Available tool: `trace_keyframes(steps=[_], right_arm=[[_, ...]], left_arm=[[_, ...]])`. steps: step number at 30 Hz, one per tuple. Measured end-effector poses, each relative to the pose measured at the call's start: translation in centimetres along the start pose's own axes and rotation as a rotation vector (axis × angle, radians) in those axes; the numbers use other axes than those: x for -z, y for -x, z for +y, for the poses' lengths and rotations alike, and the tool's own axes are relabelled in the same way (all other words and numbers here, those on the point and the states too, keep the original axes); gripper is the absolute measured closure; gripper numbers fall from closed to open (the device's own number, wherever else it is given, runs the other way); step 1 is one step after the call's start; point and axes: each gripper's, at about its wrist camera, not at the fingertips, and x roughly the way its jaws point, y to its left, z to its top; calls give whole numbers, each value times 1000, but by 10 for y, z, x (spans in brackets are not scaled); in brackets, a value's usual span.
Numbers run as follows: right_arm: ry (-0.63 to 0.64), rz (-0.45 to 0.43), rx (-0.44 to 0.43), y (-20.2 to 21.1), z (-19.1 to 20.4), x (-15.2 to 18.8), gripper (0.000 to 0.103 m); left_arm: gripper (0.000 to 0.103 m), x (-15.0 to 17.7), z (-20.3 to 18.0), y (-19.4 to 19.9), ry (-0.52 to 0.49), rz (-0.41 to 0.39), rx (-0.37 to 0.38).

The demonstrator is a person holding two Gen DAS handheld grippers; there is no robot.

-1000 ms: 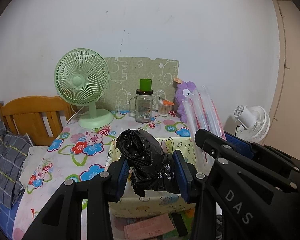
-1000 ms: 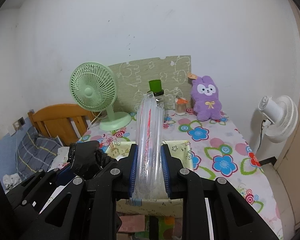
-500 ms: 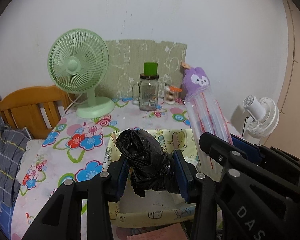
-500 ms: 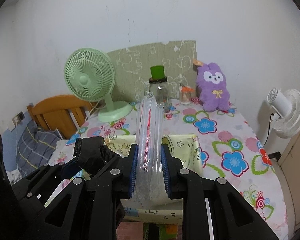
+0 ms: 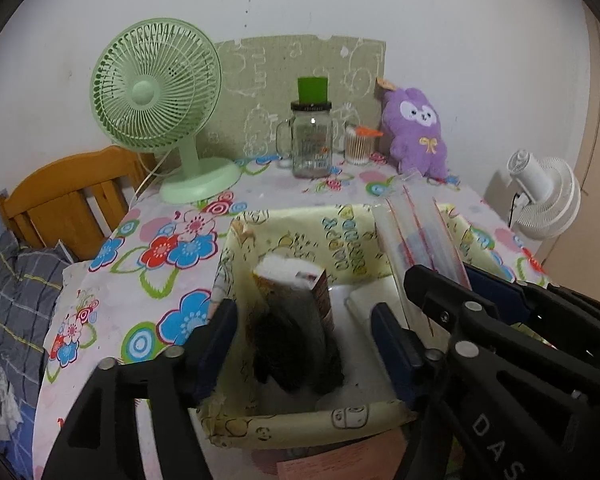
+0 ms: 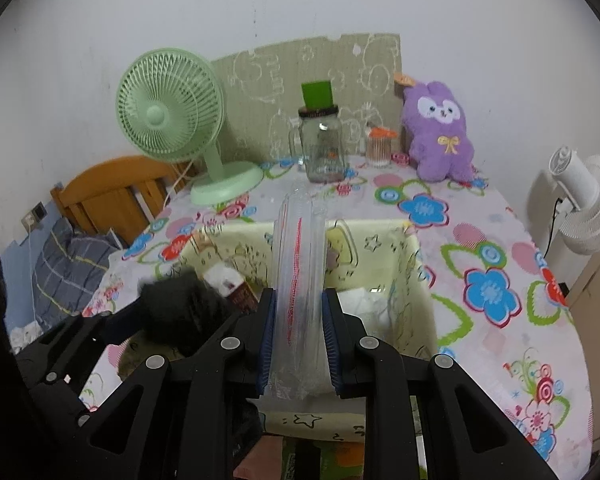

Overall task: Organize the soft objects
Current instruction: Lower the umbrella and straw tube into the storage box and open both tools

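Moved since a second ago: black bag bundle (image 5: 296, 344) leaves my left gripper (image 5: 300, 344); earlier clamped between the pads, it now shows blurred, dropping into the yellow fabric bin (image 5: 300, 224)
Left gripper: fingers spread wide, pinching nothing, hovering over the bin's near edge
Right gripper (image 6: 299, 340): pressed onto the clear plastic sleeve (image 6: 300, 264), upright above the bin
Done: bundle released inside the bin, beside a brown carton (image 5: 300, 284) and white packets
Left: I judge the sleeve goes in next; purple plush rabbit (image 6: 440, 132) sits on the floral tablecloth (image 6: 488, 264) by the wall
Hard to make out: bundle smeared by motion, so I cannot tell whether it has landed; bin floor partly hidden behind my grippers
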Motion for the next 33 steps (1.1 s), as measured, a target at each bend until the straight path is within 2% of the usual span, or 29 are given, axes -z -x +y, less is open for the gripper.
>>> trace_keyframes(steps=[4,9,13,15,17,26,28,30,33], right_arm=[[-2,21,1,-8,-2,1,77],[-28,47,9,-16,-11,1,76],[-22,49,45,-17,-13,1,70],[-24,44,73,-17,-16,0,58],[-31,40,80,-16,-20,1,51],[-29,32,80,-11,-24,0,49],[-22,32,53,-8,-22,0,38],[-12,22,57,-1,-18,0,18],[10,7,44,7,-11,0,16]], left_arm=[[28,1,1,-4,-8,11,6],[21,2,-4,-6,-34,15,13],[18,3,-5,-7,-37,14,12],[18,2,-5,-7,-33,14,16],[16,2,-4,-6,-31,12,21],[13,1,-4,-4,-7,32,35],[11,0,-5,-2,-2,39,30],[9,1,-6,3,-2,22,49],[6,1,-9,11,-14,-2,40]])
